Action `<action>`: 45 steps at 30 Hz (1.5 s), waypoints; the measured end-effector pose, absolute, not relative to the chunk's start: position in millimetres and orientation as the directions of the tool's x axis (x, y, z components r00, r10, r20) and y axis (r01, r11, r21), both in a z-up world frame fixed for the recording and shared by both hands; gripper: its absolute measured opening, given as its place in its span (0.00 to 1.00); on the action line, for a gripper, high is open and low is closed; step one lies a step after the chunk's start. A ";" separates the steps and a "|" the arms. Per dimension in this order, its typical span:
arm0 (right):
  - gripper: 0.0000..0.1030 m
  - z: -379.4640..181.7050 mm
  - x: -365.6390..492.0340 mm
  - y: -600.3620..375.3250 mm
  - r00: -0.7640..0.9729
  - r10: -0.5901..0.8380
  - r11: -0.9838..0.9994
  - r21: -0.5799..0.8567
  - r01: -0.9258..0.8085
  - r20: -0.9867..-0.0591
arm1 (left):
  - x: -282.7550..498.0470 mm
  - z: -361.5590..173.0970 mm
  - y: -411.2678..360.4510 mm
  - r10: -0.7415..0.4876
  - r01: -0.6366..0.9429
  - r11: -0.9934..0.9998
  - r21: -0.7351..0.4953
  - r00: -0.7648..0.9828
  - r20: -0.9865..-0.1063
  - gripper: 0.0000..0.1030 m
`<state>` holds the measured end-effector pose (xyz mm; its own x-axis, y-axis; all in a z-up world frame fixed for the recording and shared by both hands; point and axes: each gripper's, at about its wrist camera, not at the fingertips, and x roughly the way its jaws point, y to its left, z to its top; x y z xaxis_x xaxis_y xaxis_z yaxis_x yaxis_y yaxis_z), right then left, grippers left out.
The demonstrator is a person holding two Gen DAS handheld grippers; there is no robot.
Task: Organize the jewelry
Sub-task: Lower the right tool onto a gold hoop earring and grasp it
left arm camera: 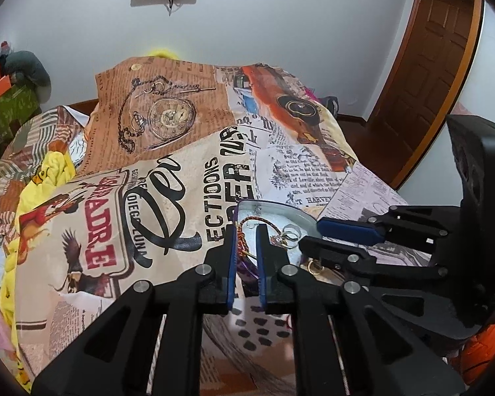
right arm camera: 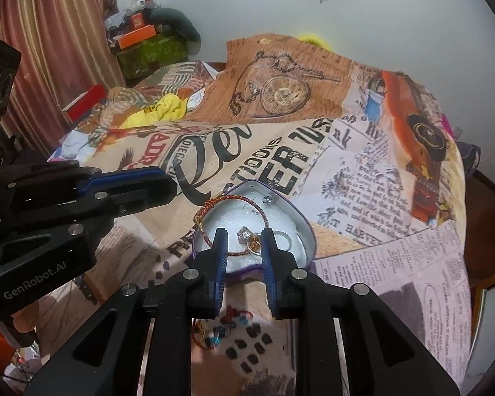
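Note:
A heart-shaped tin box point(right arm camera: 305, 227) with a white lining lies on the bed; it also shows in the left wrist view point(left arm camera: 300, 213). A red and gold braided bracelet point(right arm camera: 229, 199) hangs over its left rim, also seen in the left wrist view point(left arm camera: 259, 220). Silver rings point(right arm camera: 282, 239) and a small charm point(right arm camera: 247, 236) lie inside. My left gripper point(left arm camera: 247, 231) hovers over the box's near rim, narrowly open and empty. My right gripper point(right arm camera: 244, 236) hovers over the box, open and empty. More beaded jewelry point(right arm camera: 227, 325) lies on the bed below the right gripper.
A printed newspaper-pattern bedspread point(right arm camera: 363, 171) covers the bed. Yellow cloth point(right arm camera: 161, 110) and boxes point(right arm camera: 148, 49) lie at the far left. A wooden door point(left arm camera: 425, 76) stands at the right. A gold ring point(left arm camera: 313, 265) lies by the box.

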<state>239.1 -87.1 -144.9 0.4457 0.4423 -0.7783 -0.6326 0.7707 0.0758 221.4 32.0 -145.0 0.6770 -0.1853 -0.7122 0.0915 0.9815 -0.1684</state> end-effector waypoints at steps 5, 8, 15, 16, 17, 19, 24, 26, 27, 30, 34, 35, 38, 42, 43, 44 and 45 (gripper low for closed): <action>0.30 -136.3 229.9 -100.6 0.476 0.431 0.791 0.068 -0.608 -0.767 | 210.2 -138.3 25.9 -0.186 0.099 0.982 -0.162 0.679 -0.711 0.13; 0.30 -132.2 226.5 -110.8 0.495 0.418 0.807 0.061 -0.588 -0.762 | 204.7 -138.0 22.4 -0.182 0.098 0.983 -0.158 0.676 -0.714 0.23; 0.30 -135.6 227.4 -142.0 0.514 0.378 0.849 0.067 -0.524 -0.770 | 198.7 -143.5 16.6 -0.177 0.093 0.984 -0.154 0.660 -0.730 0.26; 0.30 -137.3 227.4 -145.3 0.514 0.375 0.853 0.071 -0.517 -0.772 | 198.1 -145.3 15.8 -0.177 0.093 0.984 -0.154 0.657 -0.732 0.26; 0.30 -139.7 228.2 -149.4 0.512 0.373 0.857 0.076 -0.509 -0.774 | 197.7 -147.1 15.2 -0.177 0.093 0.984 -0.153 0.655 -0.735 0.27; 0.30 -146.7 230.7 -156.0 0.499 0.367 0.864 0.088 -0.497 -0.785 | 198.2 -153.2 14.0 -0.172 0.088 0.985 -0.151 0.646 -0.744 0.33; 0.30 -168.3 236.6 -156.8 0.449 0.363 0.864 0.115 -0.490 -0.816 | 203.1 -169.5 12.8 -0.161 0.076 0.986 -0.146 0.615 -0.772 0.33; 0.30 -174.6 236.5 -155.4 0.434 0.366 0.861 0.122 -0.495 -0.823 | 205.2 -175.0 14.1 -0.162 0.069 0.986 -0.151 0.606 -0.779 0.33; 0.30 -177.9 237.6 -153.1 0.424 0.369 0.858 0.128 -0.498 -0.827 | 206.2 -178.3 15.3 -0.162 0.063 0.986 -0.155 0.600 -0.783 0.33; 0.30 -185.0 240.8 -145.0 0.394 0.381 0.845 0.142 -0.515 -0.837 | 210.1 -187.2 18.1 -0.155 0.048 0.986 -0.157 0.586 -0.795 0.33; 0.30 -190.2 245.1 -133.6 0.369 0.399 0.826 0.153 -0.543 -0.840 | 214.3 -196.8 22.2 -0.153 0.038 0.986 -0.160 0.569 -0.808 0.33; 0.30 -191.7 246.7 -131.2 0.362 0.404 0.821 0.158 -0.549 -0.840 | 215.4 -198.9 22.8 -0.150 0.036 0.987 -0.157 0.565 -0.811 0.33; 0.30 -198.3 250.5 -122.7 0.349 0.401 0.812 0.152 -0.563 -0.847 | 217.8 -203.1 23.6 -0.150 0.036 0.987 -0.157 0.558 -0.816 0.33; 0.30 -203.3 248.9 -115.5 0.368 0.374 0.801 0.096 -0.592 -0.851 | 219.3 -208.1 24.8 -0.156 0.038 0.986 -0.162 0.553 -0.818 0.33; 0.30 -202.8 248.2 -114.3 0.373 0.372 0.797 0.087 -0.597 -0.850 | 219.7 -209.7 25.2 -0.158 0.037 0.986 -0.165 0.551 -0.819 0.33; 0.30 -202.3 247.9 -113.7 0.376 0.370 0.795 0.081 -0.601 -0.849 | 220.0 -210.5 25.3 -0.161 0.037 0.985 -0.169 0.549 -0.820 0.33; 0.30 -202.4 247.3 -113.3 0.379 0.370 0.793 0.075 -0.605 -0.848 | 220.7 -211.6 25.4 -0.164 0.036 0.984 -0.173 0.547 -0.821 0.33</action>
